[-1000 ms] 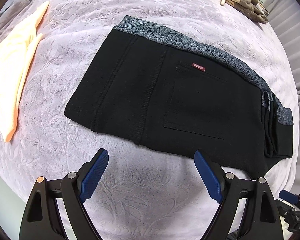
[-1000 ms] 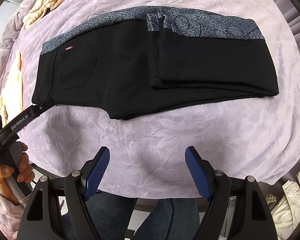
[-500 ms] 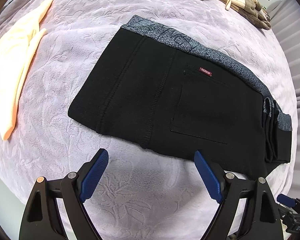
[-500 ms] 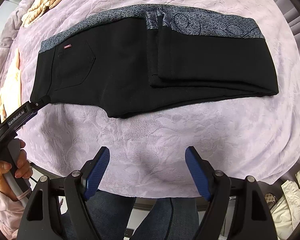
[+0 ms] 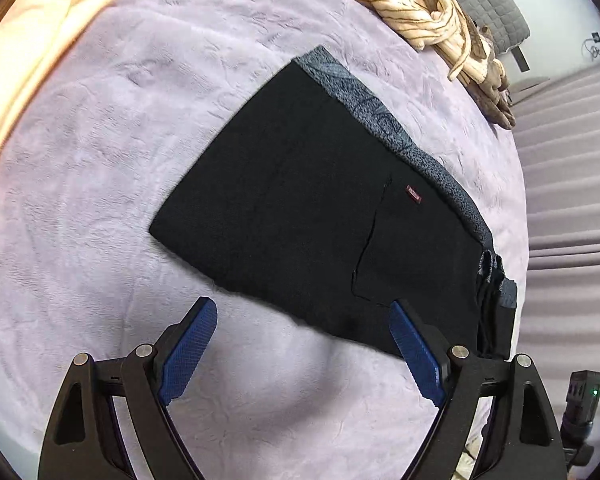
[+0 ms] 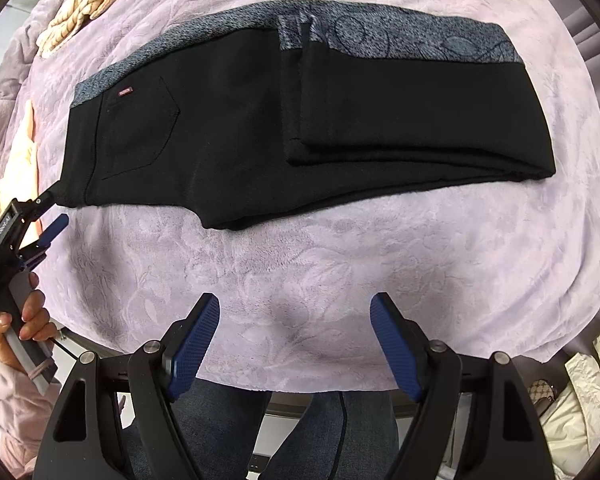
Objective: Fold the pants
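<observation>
Black pants (image 6: pixel 228 128) with a grey patterned side stripe lie flat on a lilac plush blanket (image 6: pixel 340 264). Their leg end is folded back over the right half (image 6: pixel 412 120). A back pocket with a small red label (image 6: pixel 125 91) is at the left end. In the left wrist view the pants (image 5: pixel 312 216) lie just ahead of my left gripper (image 5: pixel 300 316), which is open and empty at the waist end. My right gripper (image 6: pixel 294 312) is open and empty, well short of the pants' near edge. The left gripper also shows at the left in the right wrist view (image 6: pixel 40 216).
A cream striped garment (image 5: pixel 420 4) is bunched at the far side of the blanket. A pale peach cloth (image 5: pixel 24 60) lies at the far left. The blanket's front edge (image 6: pixel 340 384) is below my right gripper, with the person's legs beyond it.
My left gripper has swung and moved closer to the waist end of the pants, so they now sit more diagonally in its view. The right gripper has barely moved. The pants have not moved.
</observation>
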{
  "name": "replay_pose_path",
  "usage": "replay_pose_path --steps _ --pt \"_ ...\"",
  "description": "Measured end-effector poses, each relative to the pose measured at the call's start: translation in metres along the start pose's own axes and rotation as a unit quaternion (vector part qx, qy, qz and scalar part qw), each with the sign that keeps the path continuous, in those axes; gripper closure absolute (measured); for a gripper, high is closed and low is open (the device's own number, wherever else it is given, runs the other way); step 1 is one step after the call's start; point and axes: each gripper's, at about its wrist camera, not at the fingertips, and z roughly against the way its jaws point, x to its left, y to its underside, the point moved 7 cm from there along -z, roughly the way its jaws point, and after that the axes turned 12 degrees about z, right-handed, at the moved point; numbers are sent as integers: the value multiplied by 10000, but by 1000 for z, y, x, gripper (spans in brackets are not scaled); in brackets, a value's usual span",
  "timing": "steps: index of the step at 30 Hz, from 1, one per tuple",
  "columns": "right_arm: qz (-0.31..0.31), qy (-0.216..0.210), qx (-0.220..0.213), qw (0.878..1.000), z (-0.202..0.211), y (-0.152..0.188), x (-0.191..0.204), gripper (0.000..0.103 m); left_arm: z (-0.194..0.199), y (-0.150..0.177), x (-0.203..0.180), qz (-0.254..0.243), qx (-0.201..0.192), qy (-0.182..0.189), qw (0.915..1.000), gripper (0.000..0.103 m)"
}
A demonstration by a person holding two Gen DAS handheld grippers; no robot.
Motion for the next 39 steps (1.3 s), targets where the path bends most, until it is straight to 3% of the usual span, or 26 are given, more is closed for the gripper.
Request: replay_pose_path --steps 7,16,20,22,28,39 --pt "127 106 125 9998 -5 6 3 22 -27 -2 -9 304 17 187 9994 15" --pt "19 110 128 9999 -5 9 -7 22 -30 -5 -15 273 -64 54 9996 15" --pt "52 90 116 9999 -6 7 -5 22 -7 -2 -36 224 -312 556 9977 14" --pt "66 76 124 9999 -8 8 -3 22 -5 -4 -41 185 -420 629 9970 14" --pt "170 52 199 9996 -15 6 4 22 -40 -13 -11 736 -73 396 9965 14" --pt "294 68 160 9994 -14 1 11 22 -45 -10 -21 309 -179 -99 9993 14"
